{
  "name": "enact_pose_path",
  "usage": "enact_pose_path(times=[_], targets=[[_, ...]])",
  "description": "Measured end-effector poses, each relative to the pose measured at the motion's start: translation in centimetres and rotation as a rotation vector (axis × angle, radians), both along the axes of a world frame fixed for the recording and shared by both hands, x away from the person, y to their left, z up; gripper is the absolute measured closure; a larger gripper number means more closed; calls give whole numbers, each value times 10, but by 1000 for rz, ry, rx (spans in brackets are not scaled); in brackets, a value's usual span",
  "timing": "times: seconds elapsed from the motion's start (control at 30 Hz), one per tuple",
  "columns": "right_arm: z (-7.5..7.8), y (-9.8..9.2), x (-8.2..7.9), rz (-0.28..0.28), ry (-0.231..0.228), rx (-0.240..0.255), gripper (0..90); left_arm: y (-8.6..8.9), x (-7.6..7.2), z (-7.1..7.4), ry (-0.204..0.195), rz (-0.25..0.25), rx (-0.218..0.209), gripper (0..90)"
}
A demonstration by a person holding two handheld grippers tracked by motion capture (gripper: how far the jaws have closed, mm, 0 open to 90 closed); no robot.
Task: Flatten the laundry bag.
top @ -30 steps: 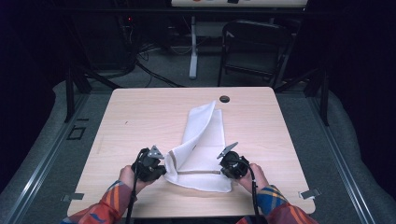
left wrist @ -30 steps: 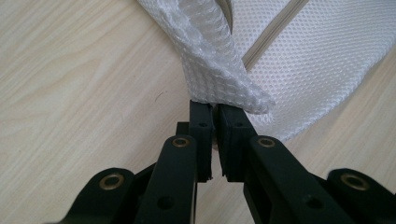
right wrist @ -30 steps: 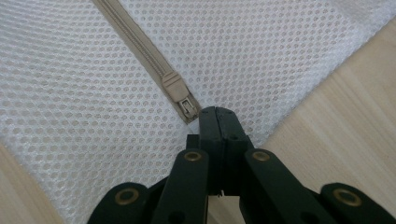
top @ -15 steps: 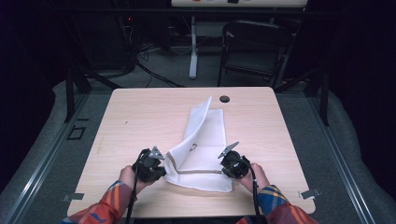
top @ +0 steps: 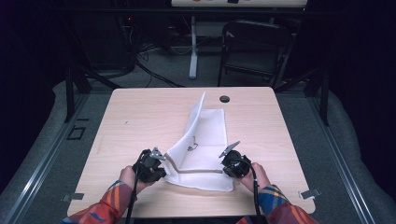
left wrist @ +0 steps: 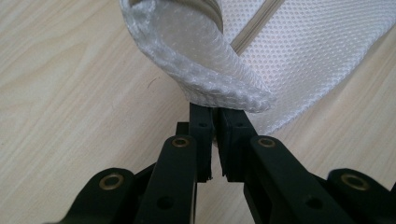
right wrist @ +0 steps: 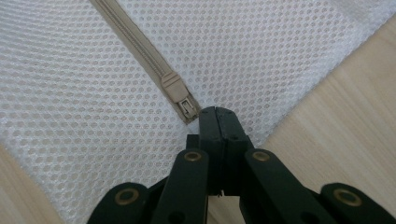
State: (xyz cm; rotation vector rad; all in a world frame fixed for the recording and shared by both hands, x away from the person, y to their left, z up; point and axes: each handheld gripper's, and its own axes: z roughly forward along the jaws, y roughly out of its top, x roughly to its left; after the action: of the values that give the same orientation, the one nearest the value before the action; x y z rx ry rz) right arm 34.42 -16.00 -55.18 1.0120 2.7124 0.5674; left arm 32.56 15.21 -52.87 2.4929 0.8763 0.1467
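table (top: 140,116): light wood top, a small dark round hole (top: 224,99) near its far edge.
mesh bag (top: 205,140): white, perforated weave, lying on the near middle of the table between the two grippers; its left side is lifted into a standing fold that rises to a point toward the far edge, the rest lies flat.
zipper (top: 196,171): beige, runs along the bag's near part from one gripper to the other; in the right gripper view the zipper slider (right wrist: 181,97) sits just ahead of the jaw tips.
left gripper (top: 159,161): at the bag's near left corner; in the left gripper view (left wrist: 217,112) the jaws stand together, pinching the rolled edge of the mesh, which curls over their tips.
right gripper (top: 224,163): at the bag's near right side; in the right gripper view (right wrist: 217,112) the jaws are pressed together on the mesh right at the slider's end.
hands: one behind each gripper, plaid sleeves (top: 107,210) coming in from the near edge.
small dark mark (top: 191,147): on the flat mesh, too small to identify.
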Motion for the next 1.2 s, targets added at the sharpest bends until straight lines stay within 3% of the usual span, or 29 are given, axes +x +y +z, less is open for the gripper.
enact_pose_path(times=[0.43, 1.2], targets=[[0, -1, 1, -7, -1, -2, 900, -1, 1, -3, 20, -8, 23, 847], [0, -6, 3, -30, -14, -9, 899, -2, 1, -6, 59, -37, 25, 843]])
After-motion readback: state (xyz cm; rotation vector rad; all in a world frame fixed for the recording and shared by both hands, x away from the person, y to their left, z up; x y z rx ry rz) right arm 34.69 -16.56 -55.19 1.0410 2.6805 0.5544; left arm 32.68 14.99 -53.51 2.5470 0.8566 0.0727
